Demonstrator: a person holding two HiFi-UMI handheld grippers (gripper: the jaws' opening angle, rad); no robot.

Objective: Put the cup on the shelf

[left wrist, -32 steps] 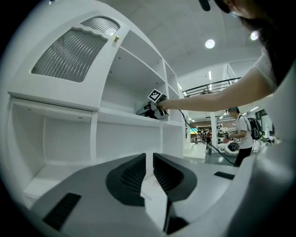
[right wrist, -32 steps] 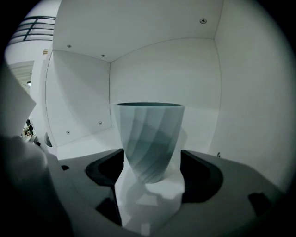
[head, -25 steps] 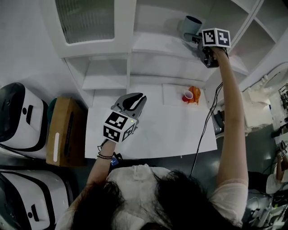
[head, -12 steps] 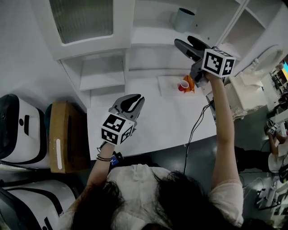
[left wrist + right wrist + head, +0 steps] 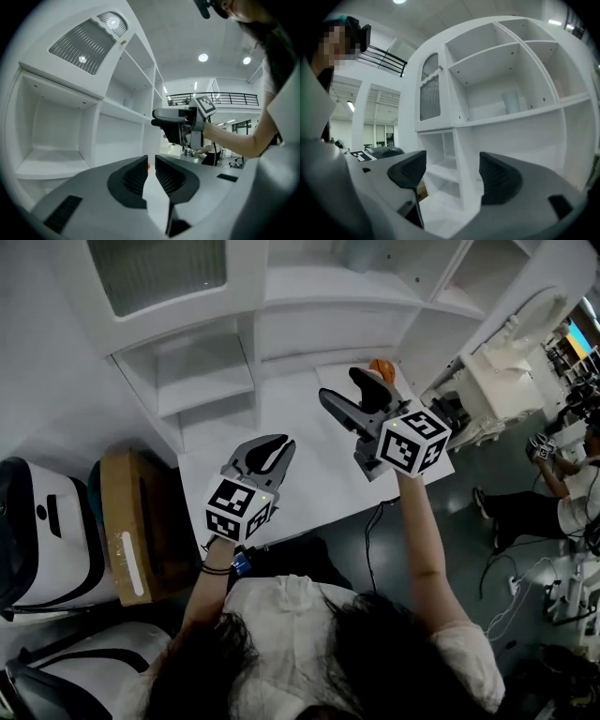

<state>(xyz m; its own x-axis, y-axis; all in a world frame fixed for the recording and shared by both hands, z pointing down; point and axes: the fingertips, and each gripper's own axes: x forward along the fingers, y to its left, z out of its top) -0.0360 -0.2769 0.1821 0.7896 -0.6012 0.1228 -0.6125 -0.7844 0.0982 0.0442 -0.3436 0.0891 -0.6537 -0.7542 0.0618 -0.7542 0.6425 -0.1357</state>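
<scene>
**Right gripper** (image 5: 452,171): jaws spread wide, nothing between them. Only the white shelf unit (image 5: 459,140) shows through the gap. In the head view it sits right of centre, held above the table (image 5: 300,493) and well apart from the shelves along the top of the frame.

**Left gripper** (image 5: 151,161): jaws drawn nearly together with only a thin slit left, and nothing in it. In the head view it is lower centre-left, over the table's near edge.

**Cup** (image 5: 511,102): pale and upright, standing on a shelf board in the upper right of the right gripper view. Neither gripper touches it, and it is well apart from both.

**Judgement:** the placing looks done. The cup is on the shelf and the right gripper is let go and empty. I see nothing left to do beyond bringing both hands to rest.

**Hard to read:**
- In the head view, the cup's bay lies at the very top edge. A greyish shape there may be the cup cut off by the frame, but I cannot confirm it.
- I cannot tell how far back from the board's front edge the cup stands, because the wide-angle lens bends the shelf lines.
- An orange thing (image 5: 380,368) lies on the table just behind the right gripper. It is mostly covered, so I cannot tell what it is.
- I cannot find the cup in the left gripper view. The shelves are seen nearly edge-on, and the right gripper crosses the centre of the frame.
- I cannot make out whether the cup has a handle.
</scene>
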